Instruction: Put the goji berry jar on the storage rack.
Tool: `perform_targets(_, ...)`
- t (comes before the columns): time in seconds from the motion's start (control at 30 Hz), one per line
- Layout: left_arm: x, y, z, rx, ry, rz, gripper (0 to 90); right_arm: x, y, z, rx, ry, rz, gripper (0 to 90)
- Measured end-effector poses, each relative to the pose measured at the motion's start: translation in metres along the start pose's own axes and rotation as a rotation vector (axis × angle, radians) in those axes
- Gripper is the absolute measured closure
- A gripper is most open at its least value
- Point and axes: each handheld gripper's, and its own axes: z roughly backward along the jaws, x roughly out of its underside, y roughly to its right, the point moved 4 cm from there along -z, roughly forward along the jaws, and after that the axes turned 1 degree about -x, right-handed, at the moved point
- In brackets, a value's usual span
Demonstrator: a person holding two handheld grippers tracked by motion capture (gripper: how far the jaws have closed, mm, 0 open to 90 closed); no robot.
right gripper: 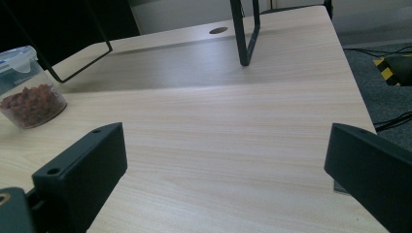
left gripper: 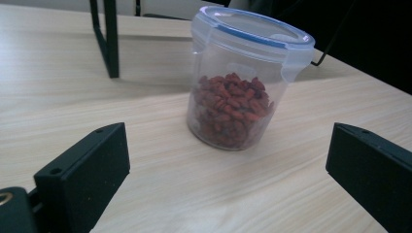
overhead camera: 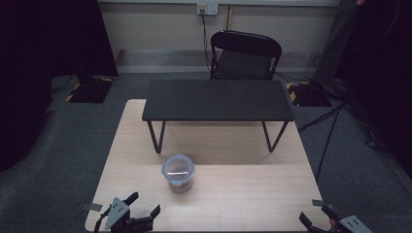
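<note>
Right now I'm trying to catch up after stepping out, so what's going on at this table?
A person holds a gripper in each hand at the near edge of the table. The left gripper is open and points at a lidded plastic jar of reddish dried bits, which stands upright and untouched near the middle. The right gripper is open too, over bare wood. A small black bench stands on the far half.

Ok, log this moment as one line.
left gripper: open, facing jar | right gripper: open, apart | jar: lid on, upright on table, untouched
</note>
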Motion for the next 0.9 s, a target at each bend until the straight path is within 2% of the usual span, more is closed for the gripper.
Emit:
perform_targets(0.07, -0.002, 0.002, -0.007, -0.004, -0.016, -0.023, 1.2, 0.000, 0.000, 0.001, 0.000, 0.003, -0.001, 0.7)
perform_targets(0.4, -0.009, 0.010, -0.047, -0.028, -0.052, -0.050, 1.1, 0.000, 0.000, 0.002, 0.000, 0.007, -0.001, 0.7)
perform_targets(0.47, -0.010, 0.013, -0.056, -0.026, -0.058, -0.068, 1.1, 0.000, -0.001, 0.002, 0.000, 0.007, -0.001, 0.7)
perform_targets(0.63, -0.012, 0.018, -0.068, -0.021, -0.070, -0.080, 1.1, 0.000, 0.000, 0.001, -0.001, 0.004, -0.001, 0.7)
perform_targets(0.9, -0.012, 0.022, -0.084, -0.038, -0.085, -0.084, 1.1, 0.000, 0.001, 0.001, -0.003, 0.002, -0.001, 0.8)
